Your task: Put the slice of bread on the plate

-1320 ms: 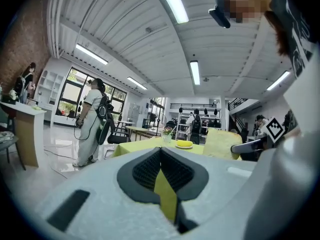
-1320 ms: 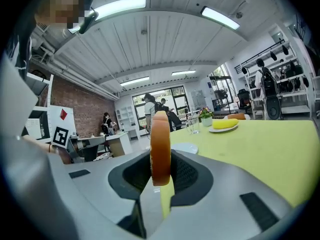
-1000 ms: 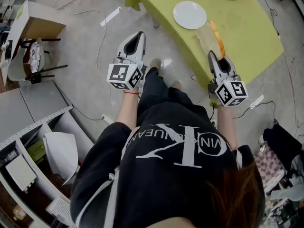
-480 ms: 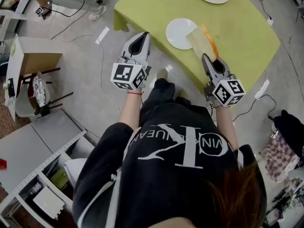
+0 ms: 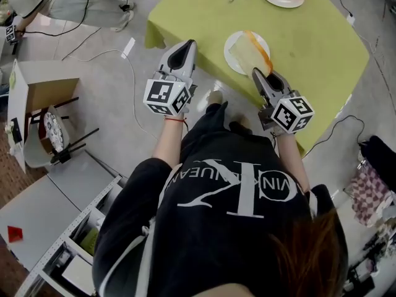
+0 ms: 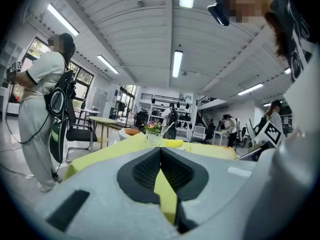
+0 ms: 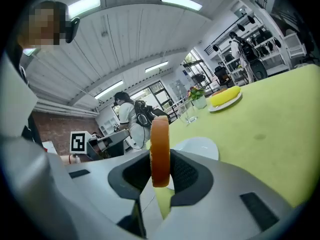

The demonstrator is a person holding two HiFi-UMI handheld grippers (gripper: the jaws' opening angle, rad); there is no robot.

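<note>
Your grey two-jaw left gripper (image 5: 185,47) reaches forward from a bare forearm (image 5: 166,142), its dark ribbed pads (image 6: 144,170) closed tip to tip with nothing between them. Your matching right gripper (image 5: 256,74) angles in toward it, jaws clamped on a pale, orange-crusted slice of bread (image 5: 246,53) held on edge.

floor (image 5: 111,104): grey | ceiling (image 6: 145,29): white, strip lights (image 6: 177,64) | table (image 5: 322,48): yellow-green cloth
</note>
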